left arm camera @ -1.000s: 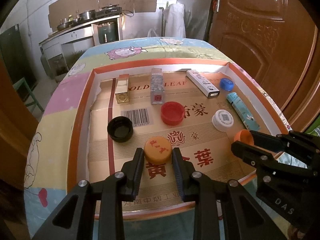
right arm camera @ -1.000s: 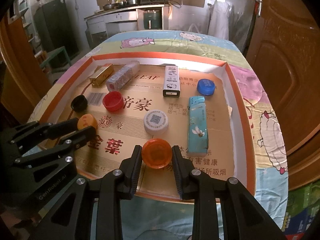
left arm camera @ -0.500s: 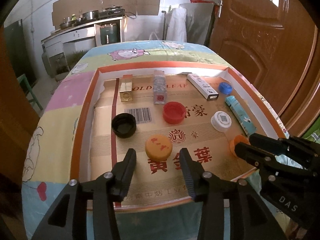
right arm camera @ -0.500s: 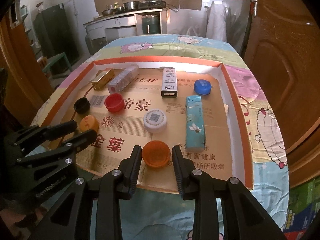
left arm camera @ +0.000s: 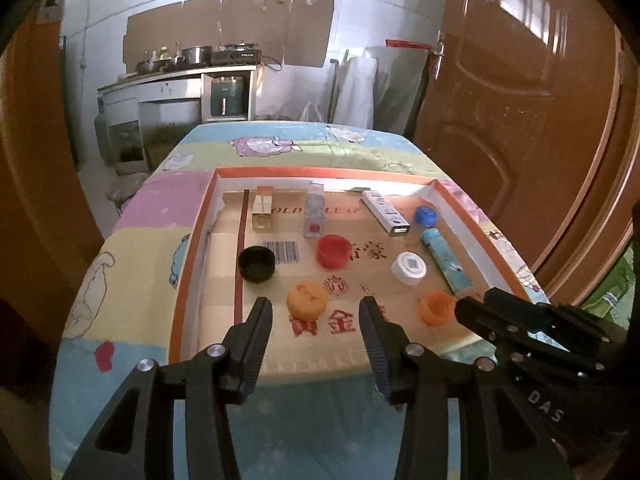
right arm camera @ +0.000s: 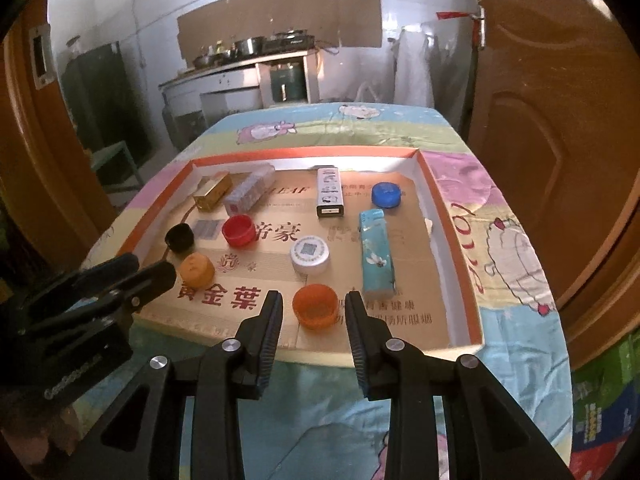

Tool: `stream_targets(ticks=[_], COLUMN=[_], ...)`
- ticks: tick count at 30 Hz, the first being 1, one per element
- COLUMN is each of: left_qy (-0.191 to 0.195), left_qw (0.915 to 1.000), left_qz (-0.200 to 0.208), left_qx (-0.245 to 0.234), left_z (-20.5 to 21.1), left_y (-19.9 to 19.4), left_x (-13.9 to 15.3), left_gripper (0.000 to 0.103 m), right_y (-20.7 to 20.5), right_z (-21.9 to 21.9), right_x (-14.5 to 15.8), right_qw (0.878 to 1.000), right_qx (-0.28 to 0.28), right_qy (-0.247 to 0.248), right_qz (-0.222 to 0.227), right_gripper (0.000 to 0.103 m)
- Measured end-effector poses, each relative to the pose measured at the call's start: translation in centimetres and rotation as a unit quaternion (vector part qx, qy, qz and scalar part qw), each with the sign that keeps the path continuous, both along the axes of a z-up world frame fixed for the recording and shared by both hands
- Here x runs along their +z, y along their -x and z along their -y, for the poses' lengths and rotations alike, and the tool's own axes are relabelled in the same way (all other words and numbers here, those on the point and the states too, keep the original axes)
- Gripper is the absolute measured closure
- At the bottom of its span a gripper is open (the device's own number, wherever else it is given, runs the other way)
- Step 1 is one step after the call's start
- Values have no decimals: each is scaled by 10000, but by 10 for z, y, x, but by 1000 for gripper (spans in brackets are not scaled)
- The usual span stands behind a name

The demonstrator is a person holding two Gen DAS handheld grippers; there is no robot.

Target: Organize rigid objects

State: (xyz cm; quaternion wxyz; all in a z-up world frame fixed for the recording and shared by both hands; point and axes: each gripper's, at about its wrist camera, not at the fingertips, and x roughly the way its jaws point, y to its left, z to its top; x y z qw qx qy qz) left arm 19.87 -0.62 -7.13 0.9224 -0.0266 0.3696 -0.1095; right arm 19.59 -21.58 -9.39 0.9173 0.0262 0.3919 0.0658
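While both grippers' jaws gape w/ nothing held, tray holds caps, lighters, small boxes.

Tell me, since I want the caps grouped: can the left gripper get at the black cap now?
Probably yes: the left gripper is open, and the black cap lies uncovered, with only the yellow-orange cap nearby.

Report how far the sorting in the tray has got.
Done: the yellow cap and orange cap sit released on the tray, joining the lighters and other caps. In hand: nothing; the left gripper and right gripper are open. Left: unclear; the blue cap sits apart.
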Motion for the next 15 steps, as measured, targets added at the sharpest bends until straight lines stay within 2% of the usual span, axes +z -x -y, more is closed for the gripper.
stream_targets(ticks=[8, 10, 12, 15], left_qy=[-181, -193, -350, -666], left_qw=[9997, 9995, 9986, 9955], left_qz=[12, 74, 144, 289], left_qx=[153, 225, 360, 606], left_z=[1, -2, -2, -2], left_y=[32, 44, 53, 67], left_x=[8, 13, 17, 22], left_gripper=[58, 58, 58, 58], right_y=[35, 45, 54, 69], right_z=[-1, -1, -2, -5], right_x=[10, 15, 21, 29], right_qw=[9994, 9991, 9989, 9985], right_qx=[-227, -277, -270, -244], right_qy=[-93, -97, -118, -79], right_qz=[236, 312, 371, 492], right_gripper=[68, 55, 49, 47])
